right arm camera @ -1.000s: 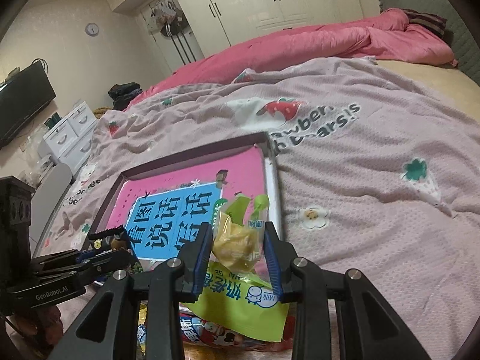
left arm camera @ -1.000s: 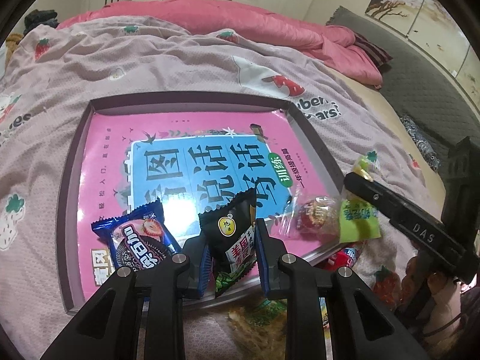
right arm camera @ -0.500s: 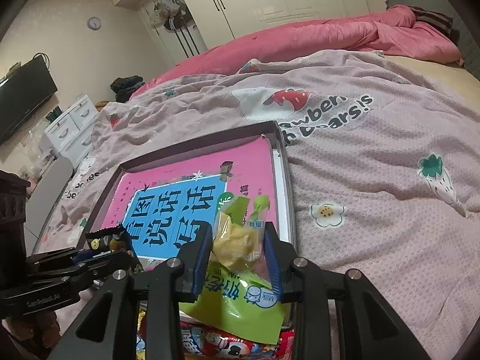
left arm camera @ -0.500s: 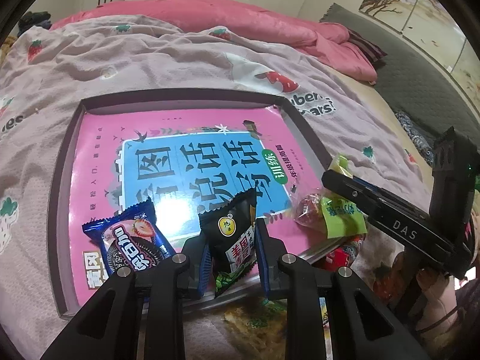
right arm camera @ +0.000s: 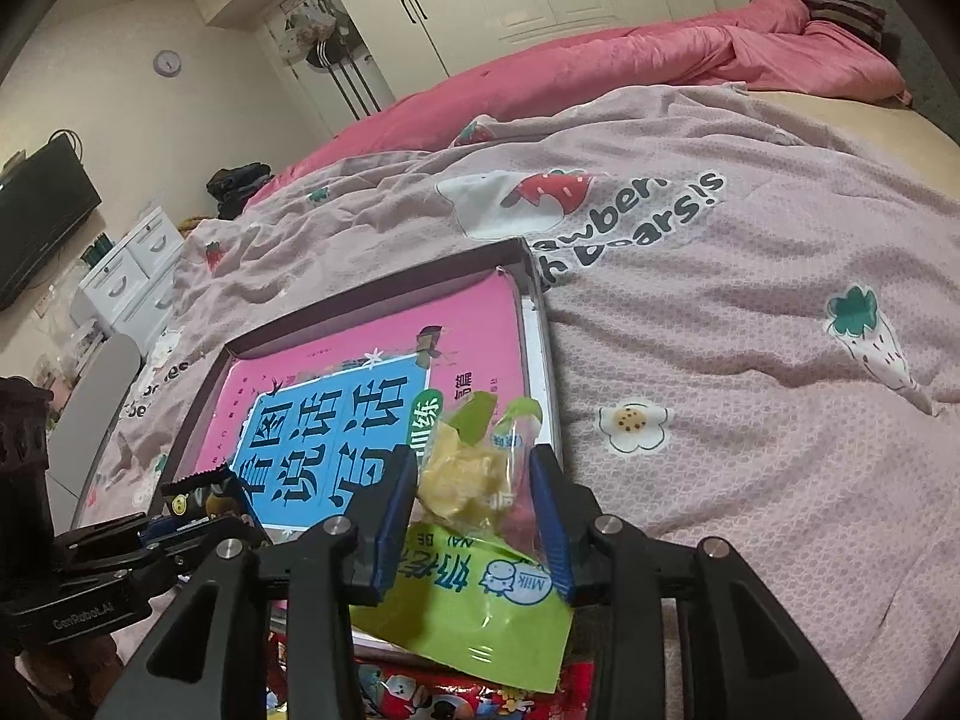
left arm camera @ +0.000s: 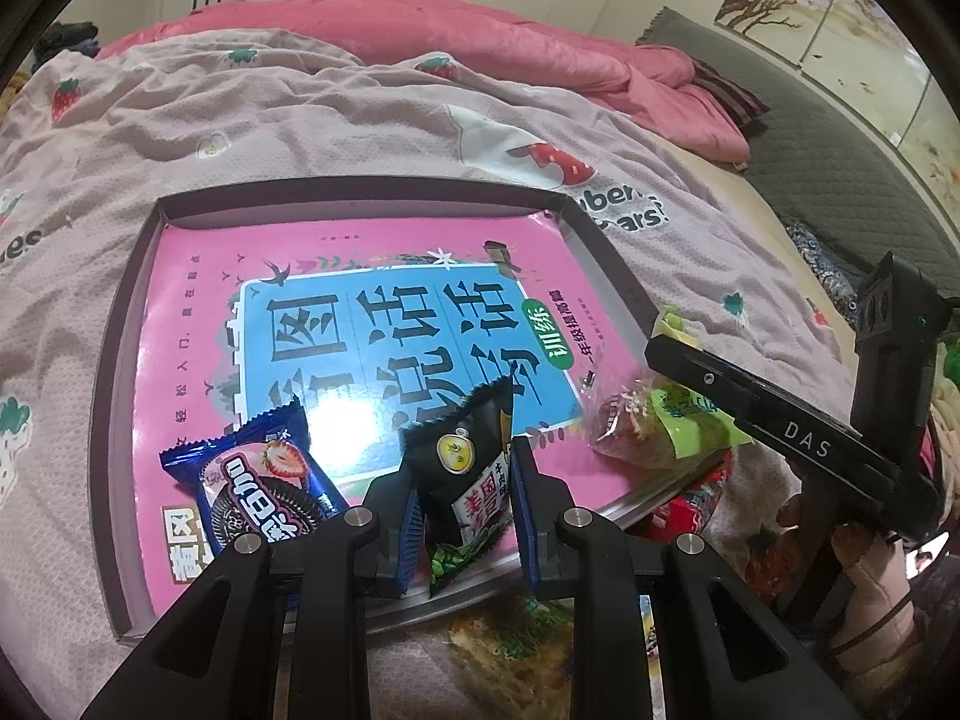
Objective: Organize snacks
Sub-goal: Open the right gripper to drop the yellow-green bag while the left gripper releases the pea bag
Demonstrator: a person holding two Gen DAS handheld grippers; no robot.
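Nearest, left gripper [left arm camera: 461, 516]: fingers pinched on a black snack packet [left arm camera: 474, 468], held upright over the tray's near edge, prob. for placing beside the blue cookie pack [left arm camera: 264, 492]. Right gripper [right arm camera: 474, 516]: fingers have just been opening, clear green-topped snack bag [right arm camera: 474, 474] between them, apparently letting go. Beyond, shallow tray [left arm camera: 360, 195] w/ a pink book [left arm camera: 198, 312] as liner, resting on the bed [left arm camera: 300, 108].

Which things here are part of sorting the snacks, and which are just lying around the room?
Part of the job:
- tray
- blue cookie packet
- black snack packet in the left gripper
- clear yellow snack packet between the right gripper fingers
- green milk-snack bag

Lying about:
- pink quilt
- wall clock
- white drawers
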